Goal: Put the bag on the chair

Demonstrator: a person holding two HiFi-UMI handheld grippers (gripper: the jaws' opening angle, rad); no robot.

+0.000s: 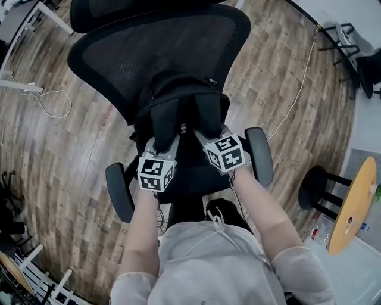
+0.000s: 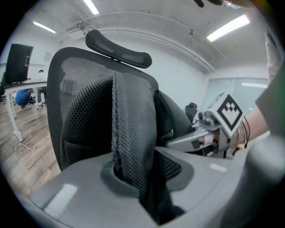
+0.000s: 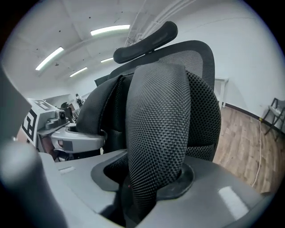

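While left tongs (image 1: 168,140) and right tongs (image 1: 202,134) clamp it, bag (image 1: 184,98) touches chair (image 1: 119,53).

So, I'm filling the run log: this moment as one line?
left gripper: shut on left strap | right gripper: shut on right strap | bag: over chair | not released

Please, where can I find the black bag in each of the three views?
Head view: bag in the centre, before the chair backrest.
Left gripper view: its mesh strap centre, between the jaws.
Right gripper view: its other strap centre, between the jaws.
Shared landmark: the chair headrest.
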